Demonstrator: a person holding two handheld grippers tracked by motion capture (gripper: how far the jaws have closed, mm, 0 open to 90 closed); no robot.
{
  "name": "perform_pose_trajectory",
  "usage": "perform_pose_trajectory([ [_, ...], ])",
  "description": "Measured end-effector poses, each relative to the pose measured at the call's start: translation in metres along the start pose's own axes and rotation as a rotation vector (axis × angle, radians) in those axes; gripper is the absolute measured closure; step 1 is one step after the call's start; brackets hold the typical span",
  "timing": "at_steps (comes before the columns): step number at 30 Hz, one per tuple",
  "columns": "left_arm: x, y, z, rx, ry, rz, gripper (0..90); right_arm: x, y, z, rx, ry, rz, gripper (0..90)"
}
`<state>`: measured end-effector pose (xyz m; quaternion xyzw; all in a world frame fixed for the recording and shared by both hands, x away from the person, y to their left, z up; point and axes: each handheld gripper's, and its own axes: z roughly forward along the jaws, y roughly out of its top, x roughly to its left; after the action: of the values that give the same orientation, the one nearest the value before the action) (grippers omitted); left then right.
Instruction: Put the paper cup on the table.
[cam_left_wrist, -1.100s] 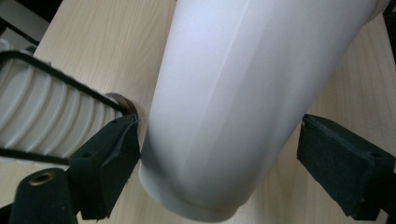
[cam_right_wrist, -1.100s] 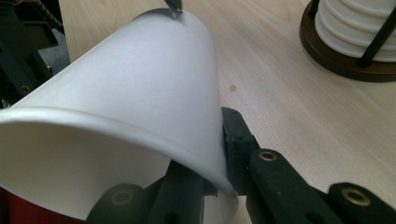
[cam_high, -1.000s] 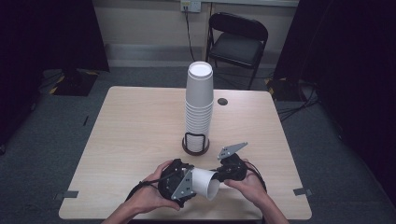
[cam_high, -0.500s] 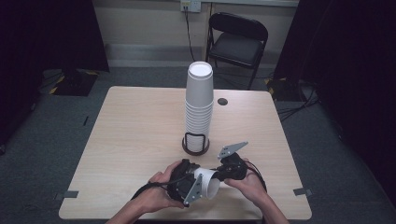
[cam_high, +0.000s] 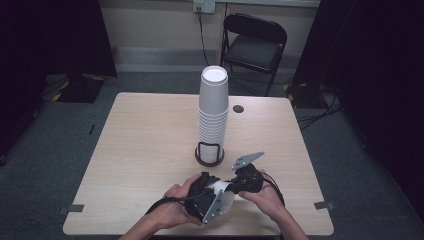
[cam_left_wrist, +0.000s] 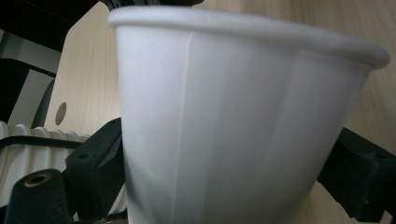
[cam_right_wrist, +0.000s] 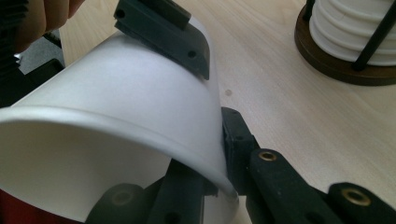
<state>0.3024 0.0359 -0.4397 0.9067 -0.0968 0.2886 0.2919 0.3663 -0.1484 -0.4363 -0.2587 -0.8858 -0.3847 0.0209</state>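
White paper cup held sideways just before cup stack. Right gripper pinches rim; left gripper clamps wall, likely separating nested cups.

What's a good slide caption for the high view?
Two handheld grippers, left gripper and right gripper, share one white paper cup before a tall cup stack.

The surface is light wood and stands on a grey carpet floor. Behind it, a black folding chair stands at a pale wall with a socket. Dark curtains hang on both sides.
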Motion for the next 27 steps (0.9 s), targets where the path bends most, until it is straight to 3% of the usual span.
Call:
perform_pose_trajectory([
  [3,-0.001,0.003,0.000,0.005,0.001,0.006,11.9,-0.001,0.000,0.000,-0.003,-0.002,0.008,86.6],
  [6,-0.001,0.008,0.002,0.010,0.006,0.040,11.6,-0.001,0.000,0.001,-0.002,-0.006,0.012,86.7],
  [11,-0.001,0.011,0.004,0.011,0.015,0.027,10.7,-0.002,-0.001,0.000,-0.012,-0.010,0.020,86.9],
  [15,-0.002,0.016,0.006,0.019,0.028,0.049,9.4,-0.002,0.000,0.002,-0.011,-0.003,0.023,87.1],
  [18,-0.004,0.020,0.008,0.000,0.039,0.031,8.6,-0.001,0.000,0.002,-0.016,-0.001,0.025,87.0],
  [24,-0.004,0.021,0.007,0.004,0.037,0.046,8.0,-0.001,0.000,0.002,-0.024,0.002,0.031,87.0],
  [27,-0.004,0.021,0.008,-0.020,0.045,0.024,7.8,-0.001,0.000,0.003,-0.029,0.006,0.036,86.9],
])
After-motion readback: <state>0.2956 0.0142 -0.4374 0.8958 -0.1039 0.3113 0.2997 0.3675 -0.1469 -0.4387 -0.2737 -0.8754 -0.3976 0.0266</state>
